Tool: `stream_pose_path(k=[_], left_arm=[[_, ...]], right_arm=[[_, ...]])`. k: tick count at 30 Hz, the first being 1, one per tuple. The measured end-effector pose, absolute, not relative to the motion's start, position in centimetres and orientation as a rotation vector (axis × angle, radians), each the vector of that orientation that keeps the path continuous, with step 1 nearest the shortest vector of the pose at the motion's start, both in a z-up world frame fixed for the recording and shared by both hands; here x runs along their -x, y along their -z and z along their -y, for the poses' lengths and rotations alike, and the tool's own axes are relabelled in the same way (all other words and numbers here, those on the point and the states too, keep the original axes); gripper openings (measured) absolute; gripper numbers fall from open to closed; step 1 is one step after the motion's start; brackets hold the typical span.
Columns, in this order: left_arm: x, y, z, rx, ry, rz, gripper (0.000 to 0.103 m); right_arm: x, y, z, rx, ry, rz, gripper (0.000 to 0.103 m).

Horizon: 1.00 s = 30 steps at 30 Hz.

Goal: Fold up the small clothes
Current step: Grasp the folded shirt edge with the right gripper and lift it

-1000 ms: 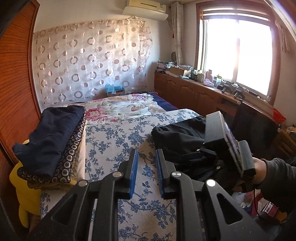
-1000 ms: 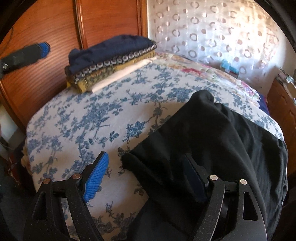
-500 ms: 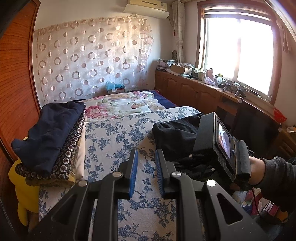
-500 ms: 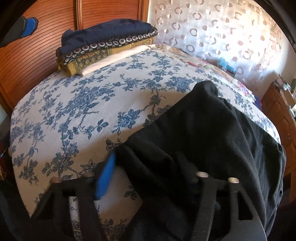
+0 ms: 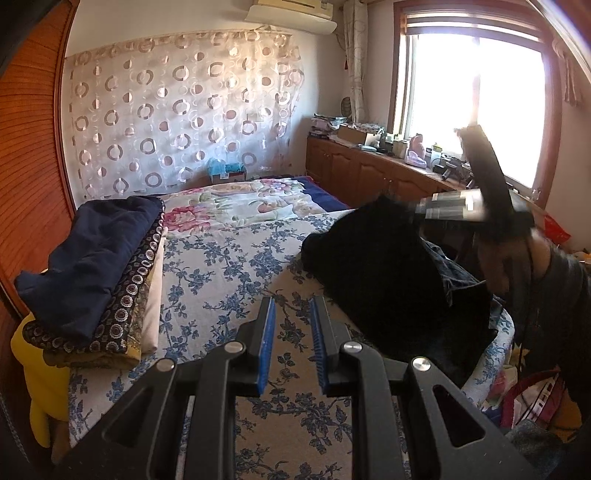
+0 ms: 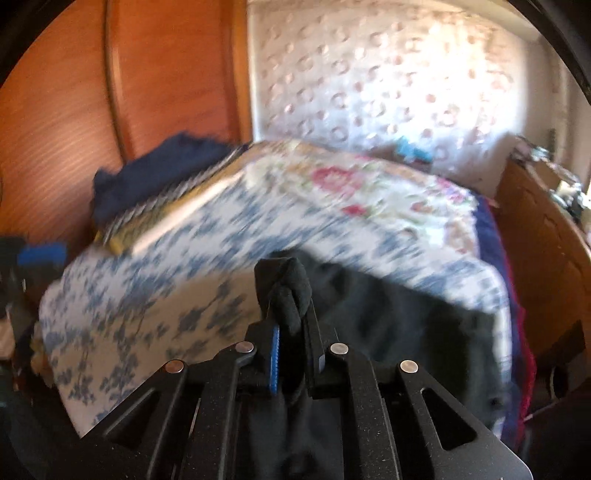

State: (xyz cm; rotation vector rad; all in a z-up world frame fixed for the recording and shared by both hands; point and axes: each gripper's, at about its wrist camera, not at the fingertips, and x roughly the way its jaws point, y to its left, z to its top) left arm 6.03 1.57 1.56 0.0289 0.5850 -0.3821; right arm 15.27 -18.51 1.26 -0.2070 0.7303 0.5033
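Right wrist view, blurred, shows the right gripper clenched on a bunched edge of the black garment, apparently raised; only the left view shows the left gripper slightly parted, empty above the bed.

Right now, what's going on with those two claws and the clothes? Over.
Right gripper shut on black garment, lifting it. Left gripper narrowly open, empty, over bed. Folded stack well aside.

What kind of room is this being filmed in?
Most likely a home bedroom. A bed with a blue floral cover fills the middle, a stack of folded clothes sits on it, and an air conditioner hangs above a circle-patterned curtain beside a sunny window.
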Motion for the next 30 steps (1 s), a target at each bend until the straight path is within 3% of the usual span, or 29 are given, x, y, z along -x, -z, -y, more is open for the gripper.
stream_pose_path(k=[6,13,15,17,27,30], left_arm=[[-6.2,-1.3,-1.3,-0.032,0.388,-0.588,0.018],[-6.5,-0.6,-0.4,-0.035,0.403,-0.608,0.018],[-6.7,-0.4,0.0,-0.041,0.412,-0.615,0.018],[-6.8,-0.1,0.7,-0.049,0.421,-0.621,0.018],[-7.3,1.2,3.7,-0.053,0.460,-0.637,0.018],[-7.5,1.6,4.9,-0.063,0.466,-0.648,0.018]], right_arm=[[-19.2,-5.0,23.6,0.228,-0.338,-0.676,0.007],[-24.6,-3.8,27.9,0.230,-0.139,-0.750,0.007],[-25.7,-2.6,28.9,0.246,-0.091,-0.805,0.015],[-25.5,-2.1,30.1,0.247,-0.048,-0.819,0.034],[-12.5,-1.4,31.6,0.172,-0.214,-0.763,0.037],[-8.8,-0.2,31.0,0.142,-0.255,-0.765,0.047]])
